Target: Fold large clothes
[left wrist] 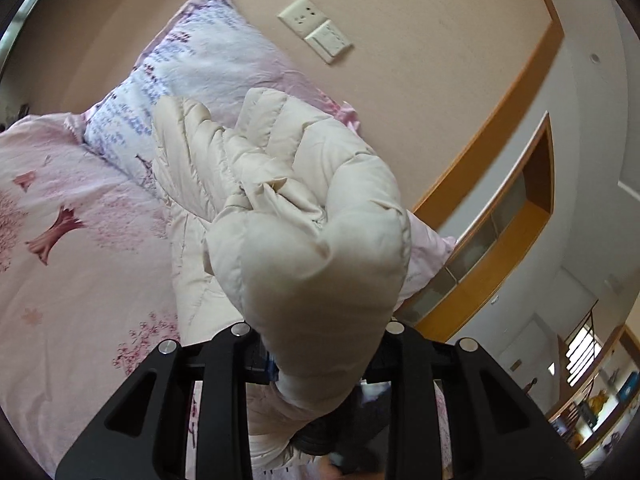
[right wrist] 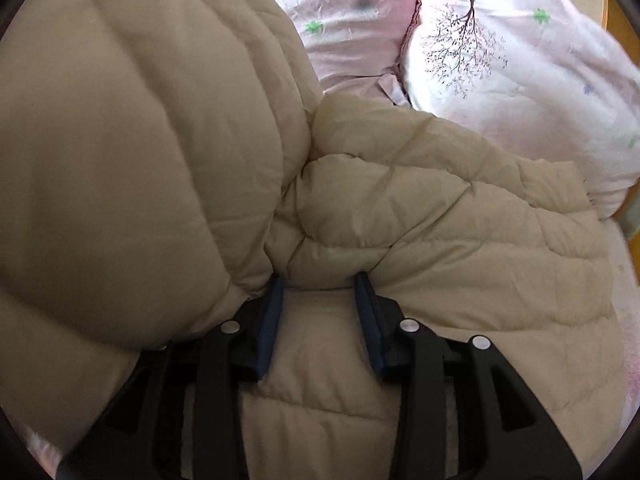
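Observation:
A cream quilted puffer jacket lies partly on the bed. A thick bunched fold of it is raised above the bed and fills the space in front of my left gripper, which is shut on it; the fabric hides the fingertips. In the right wrist view the same jacket spreads over the bed, and a big puffed part rises on the left. My right gripper points down at it. Its blue pads pinch a ridge of the quilted fabric between their tips.
The bed carries a pink flower-print cover and a pale printed pillow against the pink wall. A wall socket plate sits above. A second pillow lies beyond the jacket. A wooden shelf runs to the right.

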Demonstrator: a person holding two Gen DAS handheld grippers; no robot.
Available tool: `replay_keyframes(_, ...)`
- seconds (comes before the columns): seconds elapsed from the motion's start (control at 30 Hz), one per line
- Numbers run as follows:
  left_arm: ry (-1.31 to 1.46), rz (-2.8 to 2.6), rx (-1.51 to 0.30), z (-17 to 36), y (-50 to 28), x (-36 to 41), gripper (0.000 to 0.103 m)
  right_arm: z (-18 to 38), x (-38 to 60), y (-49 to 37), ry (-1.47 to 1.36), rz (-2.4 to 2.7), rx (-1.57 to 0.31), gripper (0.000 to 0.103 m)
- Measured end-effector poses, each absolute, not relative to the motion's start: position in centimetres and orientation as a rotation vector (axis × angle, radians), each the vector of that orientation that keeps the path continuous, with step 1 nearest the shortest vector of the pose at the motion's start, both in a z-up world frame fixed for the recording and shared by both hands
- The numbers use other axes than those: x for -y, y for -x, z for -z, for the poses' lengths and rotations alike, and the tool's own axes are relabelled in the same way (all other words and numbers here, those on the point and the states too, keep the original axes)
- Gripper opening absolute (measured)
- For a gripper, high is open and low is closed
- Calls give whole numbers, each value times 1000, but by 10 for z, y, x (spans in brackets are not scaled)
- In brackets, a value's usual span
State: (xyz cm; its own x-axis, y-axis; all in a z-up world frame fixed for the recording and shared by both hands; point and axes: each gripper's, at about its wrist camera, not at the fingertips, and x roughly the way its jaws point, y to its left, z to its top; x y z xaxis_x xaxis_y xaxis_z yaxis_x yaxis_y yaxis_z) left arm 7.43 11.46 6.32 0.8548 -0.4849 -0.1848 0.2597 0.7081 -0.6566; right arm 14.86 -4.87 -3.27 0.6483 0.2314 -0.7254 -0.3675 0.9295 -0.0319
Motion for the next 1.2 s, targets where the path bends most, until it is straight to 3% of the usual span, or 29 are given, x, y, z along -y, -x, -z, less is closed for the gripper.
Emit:
replay_keyframes(0.23,630,425,-371,-68,-75,-98,28,2,147,-112,28,-307,-704,49)
replay_keyframes(0.37,592,443,-378,-72,-78,-81,28,19,184,-122,-11,-209,-775,50)
replay_keyframes(0.6,537,552,-450,-71,-91,-29,28,39,191,-152,-67,-255,-851,61)
replay_keyframes(1.2,492,690,-717,-22,-132,54,28,30,236,-142,-145,-341,-792,61)
